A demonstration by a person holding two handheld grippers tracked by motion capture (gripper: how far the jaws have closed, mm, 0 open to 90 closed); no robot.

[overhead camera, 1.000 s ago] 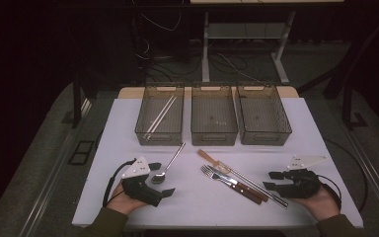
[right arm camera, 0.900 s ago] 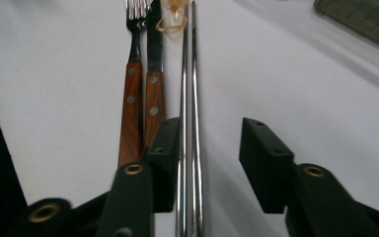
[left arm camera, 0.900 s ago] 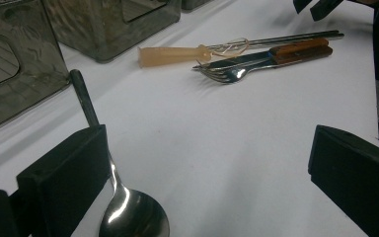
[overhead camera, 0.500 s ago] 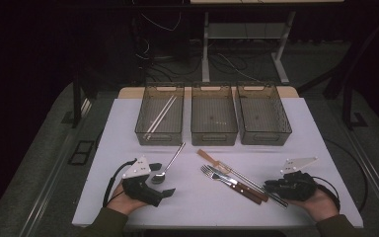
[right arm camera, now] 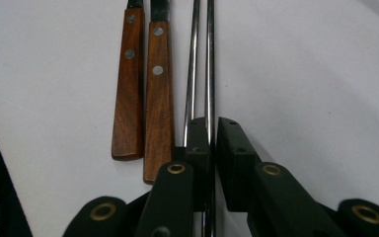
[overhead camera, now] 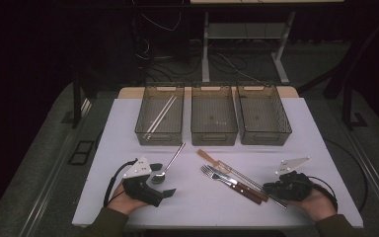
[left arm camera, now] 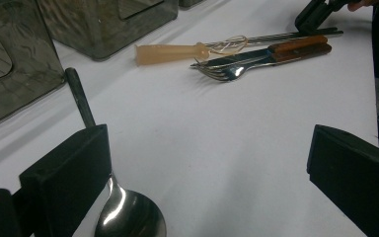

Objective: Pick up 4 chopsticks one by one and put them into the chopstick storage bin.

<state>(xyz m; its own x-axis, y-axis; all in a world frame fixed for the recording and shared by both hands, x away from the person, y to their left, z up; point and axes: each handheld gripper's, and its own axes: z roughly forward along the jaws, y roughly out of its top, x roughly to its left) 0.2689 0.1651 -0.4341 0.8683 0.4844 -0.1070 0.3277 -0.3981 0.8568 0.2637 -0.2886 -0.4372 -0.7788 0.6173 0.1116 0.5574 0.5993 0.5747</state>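
**Desk:** What goes under the picture of the right gripper (right arm camera: 213, 133)?

**Photographer:** Low on the white table (overhead camera: 197, 212), at the lower right of the high view, its jaws are pinched nearly shut on one steel chopstick (right arm camera: 210, 59) near the end. The twin chopstick (right arm camera: 193, 59) lies just beside it, touching the left jaw. As I read it, the clean move is to lift straight up, keep the stick level, and leave the twin and the two wooden handles where they lie. A grip this near the end may let the stick swing, so go slowly.

**Desk:** And the left gripper (left arm camera: 207, 173)?

**Photographer:** At the lower left, jaws spread wide and holding nothing. The spoon (left arm camera: 128, 217) rests on the table against its left jaw.

**Desk:** Give me the count.

**Photographer:** One table. Three smoked bins in a row across the upper middle: the left bin (overhead camera: 160, 116), the middle bin (overhead camera: 213, 116) and the right bin (overhead camera: 263, 116). Two grippers. Two steel chopsticks on the table and two pale sticks (overhead camera: 159, 117) in the left bin. One knife (left arm camera: 256, 55) and one fork (left arm camera: 222, 71), both wooden-handled and side by side. One spoon. One tan stick (left arm camera: 170, 53) next to the fork's prongs; I cannot tell what it is.
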